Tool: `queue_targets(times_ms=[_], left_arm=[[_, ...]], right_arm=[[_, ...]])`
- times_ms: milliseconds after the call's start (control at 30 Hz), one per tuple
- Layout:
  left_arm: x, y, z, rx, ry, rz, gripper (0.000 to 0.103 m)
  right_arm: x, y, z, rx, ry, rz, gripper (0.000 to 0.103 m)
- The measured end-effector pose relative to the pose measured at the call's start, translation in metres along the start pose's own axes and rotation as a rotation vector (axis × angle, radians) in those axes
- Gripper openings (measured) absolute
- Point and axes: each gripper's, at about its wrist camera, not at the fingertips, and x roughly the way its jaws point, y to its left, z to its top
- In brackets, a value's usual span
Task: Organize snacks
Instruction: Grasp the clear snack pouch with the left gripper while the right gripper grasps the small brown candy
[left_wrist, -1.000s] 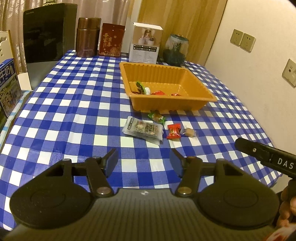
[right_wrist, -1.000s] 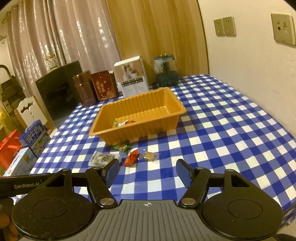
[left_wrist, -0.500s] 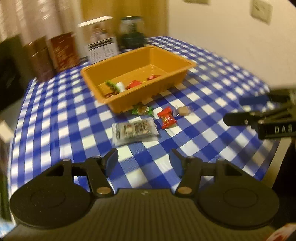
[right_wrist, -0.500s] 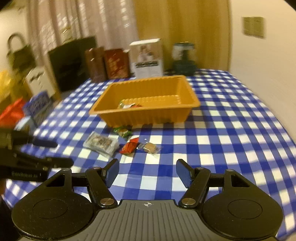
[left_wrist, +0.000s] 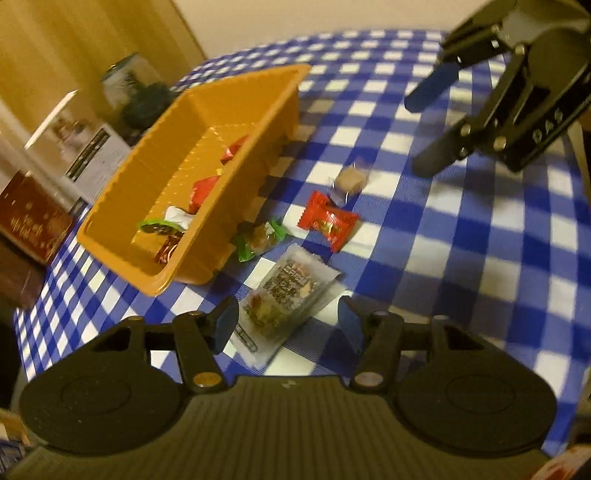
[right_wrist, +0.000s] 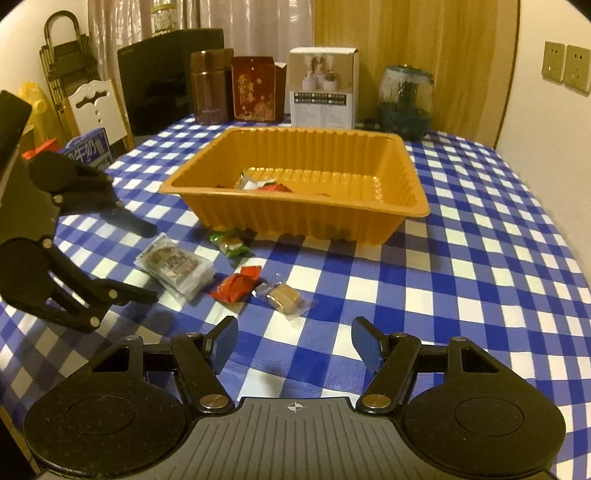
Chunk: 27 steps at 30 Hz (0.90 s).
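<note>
An orange tray (right_wrist: 406, 173) (left_wrist: 147, 173) holds several wrapped candies. On the checked cloth before it lie a clear snack packet (right_wrist: 173, 266) (left_wrist: 291, 288), a green candy (right_wrist: 229, 242) (left_wrist: 258, 238), a red candy (right_wrist: 236, 286) (left_wrist: 327, 221) and a brown candy in clear wrap (right_wrist: 284, 295) (left_wrist: 349, 181). My left gripper (left_wrist: 288, 325) is open, its tips on either side of the clear packet's near end; it also shows in the right wrist view (right_wrist: 147, 262). My right gripper (right_wrist: 293, 343) is open just short of the brown candy; it also shows in the left wrist view (left_wrist: 424, 133).
At the table's far edge stand a brown canister (right_wrist: 210, 86), a red box (right_wrist: 255, 88), a white box (right_wrist: 323, 88) and a glass jar (right_wrist: 404, 99). A black appliance (right_wrist: 166, 74) and a white chair (right_wrist: 98, 110) are at the left. A wall runs along the right.
My left gripper has swung in low over the clear packet, now straddling it. My right gripper has moved closer to the loose candies. Both stay open.
</note>
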Motion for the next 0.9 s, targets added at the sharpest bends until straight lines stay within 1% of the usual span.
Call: queue_targets(times_ms=[133,300,400,467,667,700,767,833,900], left_arm=[[0.013,0.008,-0.003,0.022,-0.001,-0.024,0.058],[0.017,0.015,-0.001,0.052,-0.031,-0.057,0.058],[0.021,0.022,0.001,0.037,-0.034,-0.092,0.059],[0.024,0.03,0.002,-0.022,-0.016,-0.12,0.059],[0.022,0.036,-0.002,-0.233,0.031,-0.143,0.056],[0.021,0.035,-0.003,-0.268,0.036,-0.145,0.054],[0.018,0.033,-0.006,-0.35,0.049,-0.15,0.046],[0.012,0.031,-0.01,-0.444,0.047,-0.136,0.046],[0.01,0.026,-0.013,-0.494,0.039,-0.103,0.046]], right_arm=[[0.008,-0.004,-0.003,0.02,0.003,0.006,0.068],[0.015,-0.008,-0.003,0.048,-0.006,0.005,0.068],[0.019,-0.009,-0.003,0.056,-0.005,0.01,0.068],[0.022,-0.011,-0.003,0.066,-0.005,0.015,0.068],[0.026,-0.018,-0.004,0.08,-0.006,0.006,0.068],[0.026,-0.019,-0.004,0.073,-0.004,0.004,0.068],[0.027,-0.02,-0.002,0.051,-0.009,-0.006,0.068],[0.029,-0.022,0.0,0.045,-0.015,0.004,0.068],[0.032,-0.022,0.002,0.031,-0.014,0.013,0.068]])
